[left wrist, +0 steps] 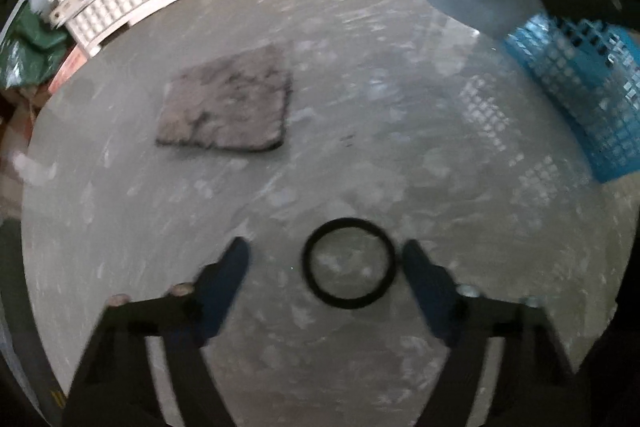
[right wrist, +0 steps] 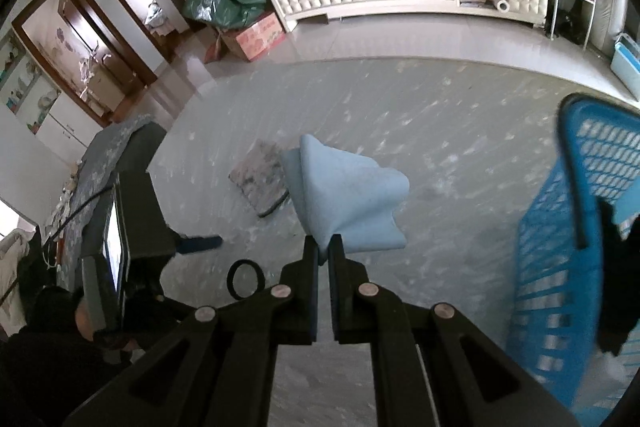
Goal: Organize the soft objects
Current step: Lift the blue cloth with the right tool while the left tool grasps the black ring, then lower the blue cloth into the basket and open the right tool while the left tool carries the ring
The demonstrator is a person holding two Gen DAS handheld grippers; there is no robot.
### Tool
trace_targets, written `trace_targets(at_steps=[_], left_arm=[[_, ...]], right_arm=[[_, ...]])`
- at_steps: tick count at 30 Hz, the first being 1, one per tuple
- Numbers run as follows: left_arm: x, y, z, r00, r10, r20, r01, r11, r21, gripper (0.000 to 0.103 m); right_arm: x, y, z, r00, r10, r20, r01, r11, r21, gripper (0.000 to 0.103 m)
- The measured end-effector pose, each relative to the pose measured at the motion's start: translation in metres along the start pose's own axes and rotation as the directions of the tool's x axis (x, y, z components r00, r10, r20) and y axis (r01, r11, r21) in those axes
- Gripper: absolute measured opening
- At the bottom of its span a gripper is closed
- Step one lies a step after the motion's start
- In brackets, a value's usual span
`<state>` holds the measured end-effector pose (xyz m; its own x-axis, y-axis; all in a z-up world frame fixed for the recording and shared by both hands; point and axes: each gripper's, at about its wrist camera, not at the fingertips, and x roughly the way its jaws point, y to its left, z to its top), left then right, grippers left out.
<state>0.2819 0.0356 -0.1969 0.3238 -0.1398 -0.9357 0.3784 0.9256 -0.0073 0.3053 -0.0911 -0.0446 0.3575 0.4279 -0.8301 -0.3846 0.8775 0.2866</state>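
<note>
Right gripper (right wrist: 324,247): jaws clamped on light blue cloth (right wrist: 344,195), hanging lifted above grey table (right wrist: 440,131), near blue mesh basket (right wrist: 568,247)

Left gripper (left wrist: 324,259): jaws apart, empty, over black ring (left wrist: 349,263)

Left wrist view only: full grey mottled cloth (left wrist: 228,103) flat on table

Right wrist view only: something black draped in basket

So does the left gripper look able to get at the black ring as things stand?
Probably yes. The left gripper is open, its fingers either side of the black ring, which lies flat on the bare table. Nothing blocks it, though a flat ring may be awkward to pinch.
</note>
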Motion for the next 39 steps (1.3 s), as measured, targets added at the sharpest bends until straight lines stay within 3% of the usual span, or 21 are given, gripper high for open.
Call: trace_targets(at_steps=[2,4,9,22,31,35,39], left_arm=[[-0.002,-0.004,0.002,1.0,-0.005,0.003,0.005,1.0,0.008,0.053],[-0.004,-0.009,0.004,1.0,-0.011,0.004,0.011,1.0,0.011,0.033],[-0.009,-0.012,-0.002,0.999,-0.042,-0.004,0.042,0.999,0.002,0.019],[-0.07,-0.064,-0.009,0.993,-0.098,0.073,0.097,0.995,0.017,0.019],[-0.096,-0.097,0.016,0.979,-0.153,0.133,0.148,0.988,0.044,0.019],[-0.102,-0.108,0.023,0.973,-0.176,0.15,0.17,0.984,0.052,0.019],[-0.102,-0.118,0.025,0.97,-0.189,0.153,0.181,0.981,0.063,0.019]], right_arm=[[-0.007,-0.001,0.001,1.0,-0.008,0.014,0.008,1.0,0.002,0.005],[-0.014,-0.003,0.001,1.0,-0.015,0.027,0.014,1.0,0.006,0.005],[-0.035,-0.007,-0.005,0.997,-0.029,0.069,0.028,0.999,0.019,0.005],[-0.099,-0.017,-0.018,0.976,-0.102,0.191,0.091,0.994,0.066,0.004],[-0.139,-0.054,-0.03,0.948,-0.198,0.249,0.17,0.977,0.129,0.005],[-0.144,-0.06,-0.035,0.936,-0.249,0.251,0.221,0.966,0.134,0.005],[-0.129,-0.067,-0.04,0.933,-0.299,0.198,0.281,0.953,0.115,0.005]])
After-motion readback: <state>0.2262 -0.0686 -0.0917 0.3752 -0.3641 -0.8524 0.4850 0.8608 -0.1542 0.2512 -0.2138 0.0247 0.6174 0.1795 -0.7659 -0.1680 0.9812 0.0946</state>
